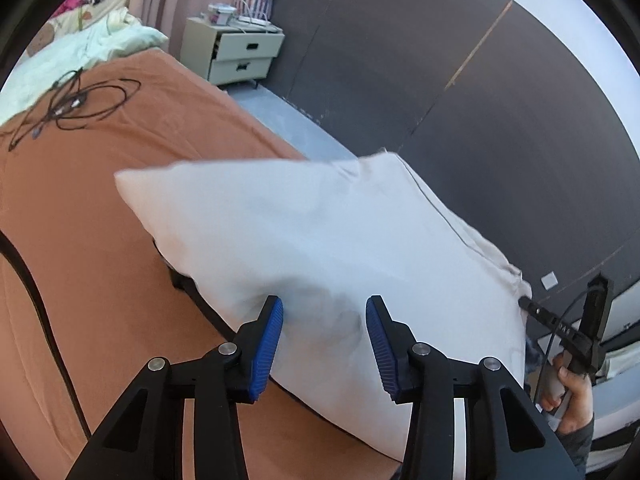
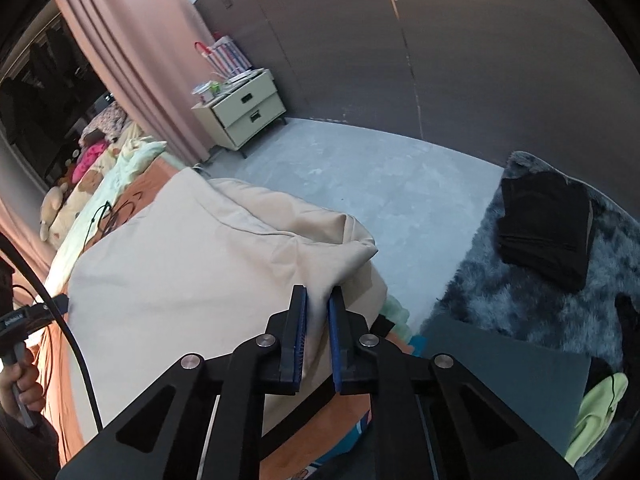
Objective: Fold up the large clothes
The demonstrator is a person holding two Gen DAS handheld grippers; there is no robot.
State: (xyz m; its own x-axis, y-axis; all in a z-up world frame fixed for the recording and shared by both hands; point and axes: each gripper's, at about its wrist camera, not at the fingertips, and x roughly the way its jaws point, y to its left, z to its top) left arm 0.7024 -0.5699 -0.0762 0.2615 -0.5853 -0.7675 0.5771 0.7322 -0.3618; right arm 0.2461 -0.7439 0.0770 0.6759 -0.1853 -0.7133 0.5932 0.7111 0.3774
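The right tool [image 2: 317, 334] pinches the cream garment's [image 2: 180, 280] corner; the left tool [image 1: 324, 344], fingers spread apart, hovers over it above the bed [image 1: 100, 220].

— What is seen on the orange bedspread [image 1: 132, 152]?
— Tangled black cables [image 1: 76, 104], noted near its far edge, beside a pale green quilt [image 1: 100, 44].

— And off the bed?
— A cream two-drawer nightstand [image 2: 244, 114] is set against the dark wall, next to the pink curtain [image 2: 140, 64]. A folded black garment [image 2: 546, 222] is laid on a shaggy grey rug [image 2: 520, 300], toward its far edge.
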